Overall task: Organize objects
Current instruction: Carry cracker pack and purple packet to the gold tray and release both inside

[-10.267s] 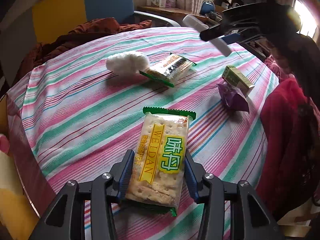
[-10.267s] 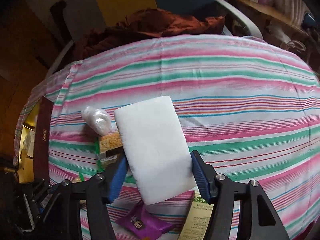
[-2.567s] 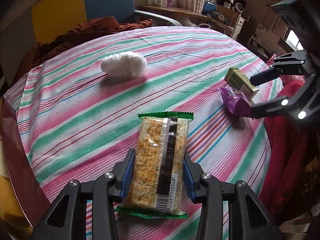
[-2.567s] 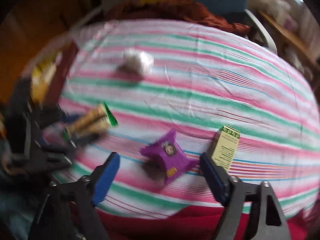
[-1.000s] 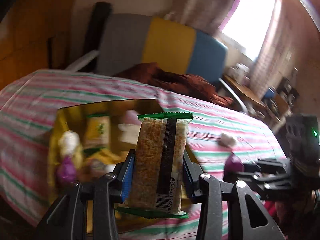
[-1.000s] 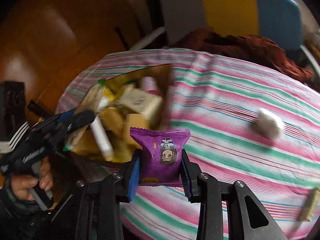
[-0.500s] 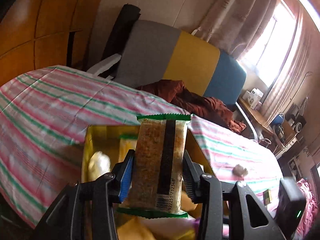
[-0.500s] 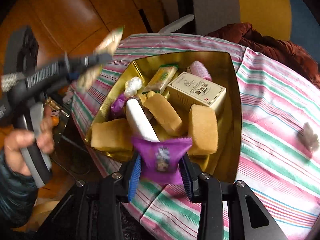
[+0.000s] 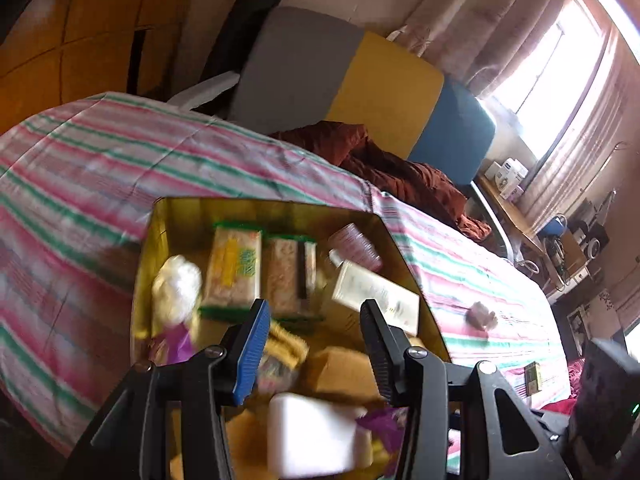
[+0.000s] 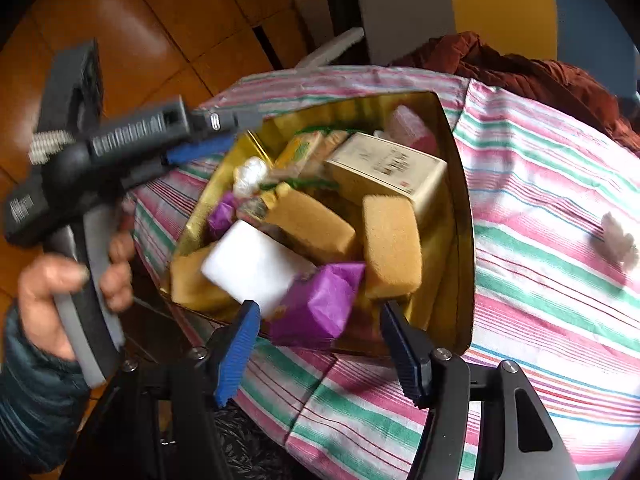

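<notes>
A gold tin (image 9: 404, 264) (image 10: 466, 184) sits at the striped table's edge, full of snacks and sponges. My left gripper (image 9: 312, 344) is open and empty above it; the cracker packet (image 9: 286, 280) lies inside beside another cracker packet (image 9: 234, 268). My right gripper (image 10: 320, 356) is open and empty at the tin's near rim; the purple packet (image 10: 320, 304) lies in the tin just past its fingers, against a white block (image 10: 252, 264). The left gripper (image 10: 180, 148) also shows in the right wrist view, held by a hand.
The tin also holds yellow sponges (image 10: 392, 244), a cream box (image 10: 384, 168) (image 9: 376, 292), a pink item (image 9: 356, 246) and a white fluffy wad (image 9: 176, 288). On the cloth lie another white wad (image 10: 618, 236) (image 9: 482, 314) and a small green box (image 9: 533, 376). A chair (image 9: 360, 80) with brown cloth stands behind.
Both grippers opened over the tin: the left let go of the cracker packet and the right let go of the purple packet. Both packets now lie in the tin.
</notes>
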Demonstrator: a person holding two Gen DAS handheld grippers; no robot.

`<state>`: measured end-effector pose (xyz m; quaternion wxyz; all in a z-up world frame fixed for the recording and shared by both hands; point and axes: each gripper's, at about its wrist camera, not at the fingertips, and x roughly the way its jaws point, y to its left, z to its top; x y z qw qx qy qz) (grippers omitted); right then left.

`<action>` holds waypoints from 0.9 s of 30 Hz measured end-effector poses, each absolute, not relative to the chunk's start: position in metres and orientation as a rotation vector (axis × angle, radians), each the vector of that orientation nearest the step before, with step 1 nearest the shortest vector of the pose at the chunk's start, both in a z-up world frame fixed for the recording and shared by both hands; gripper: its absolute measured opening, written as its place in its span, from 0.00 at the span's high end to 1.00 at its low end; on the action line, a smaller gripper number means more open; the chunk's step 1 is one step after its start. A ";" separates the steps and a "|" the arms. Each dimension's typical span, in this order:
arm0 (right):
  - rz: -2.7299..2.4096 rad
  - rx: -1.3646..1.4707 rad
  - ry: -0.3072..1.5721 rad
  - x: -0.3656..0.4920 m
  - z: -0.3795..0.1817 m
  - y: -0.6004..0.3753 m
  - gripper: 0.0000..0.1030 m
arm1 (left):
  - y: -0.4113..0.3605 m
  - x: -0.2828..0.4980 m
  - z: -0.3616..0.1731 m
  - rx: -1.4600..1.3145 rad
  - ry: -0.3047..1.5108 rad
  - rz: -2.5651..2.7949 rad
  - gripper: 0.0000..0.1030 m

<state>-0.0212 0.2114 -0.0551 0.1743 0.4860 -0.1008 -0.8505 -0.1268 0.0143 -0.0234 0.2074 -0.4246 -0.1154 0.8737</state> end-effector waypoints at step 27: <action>-2.488 1.345 -0.139 -0.027 -0.075 0.199 0.35 | 0.005 -0.055 -0.026 -1.149 -0.080 2.628 0.54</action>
